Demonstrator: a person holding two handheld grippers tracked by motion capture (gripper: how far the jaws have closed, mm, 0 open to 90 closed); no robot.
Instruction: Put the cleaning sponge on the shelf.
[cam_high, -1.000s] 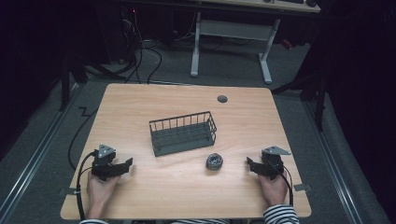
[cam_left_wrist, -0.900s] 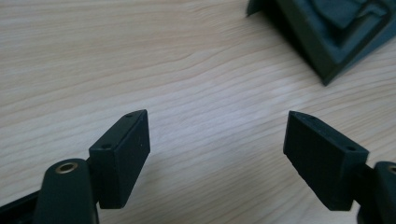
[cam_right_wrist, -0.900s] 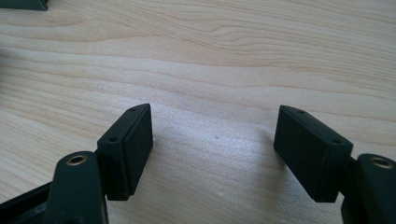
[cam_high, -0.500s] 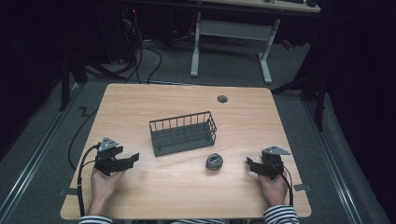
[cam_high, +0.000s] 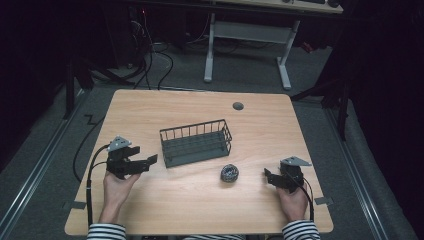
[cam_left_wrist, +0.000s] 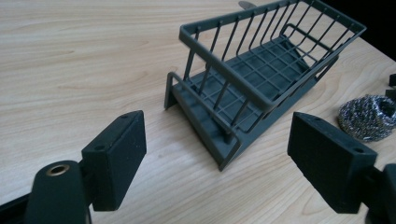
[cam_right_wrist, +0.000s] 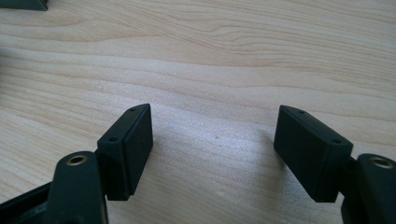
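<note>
A dark grey wire basket (cam_high: 196, 142) with an open grid floor sits mid-table, just ahead of the left gripper (cam_high: 150, 161), whose jaws have just been opening, wide and empty. The left gripper view catches the steel scourer (cam_left_wrist: 368, 116) beside it (a shiny coiled puck). The right gripper (cam_high: 267, 176) gapes empty over bare table (cam_high: 150, 107).

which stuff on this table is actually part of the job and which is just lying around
Part of the job:
- wire basket, which the left gripper points at, jaws open and empty
- steel scourer, on the wood beside the basket
- right gripper, open and empty, low over the table

Just lying about:
- dark round cap near the far edge
- white-legged desk on the floor beyond
</note>
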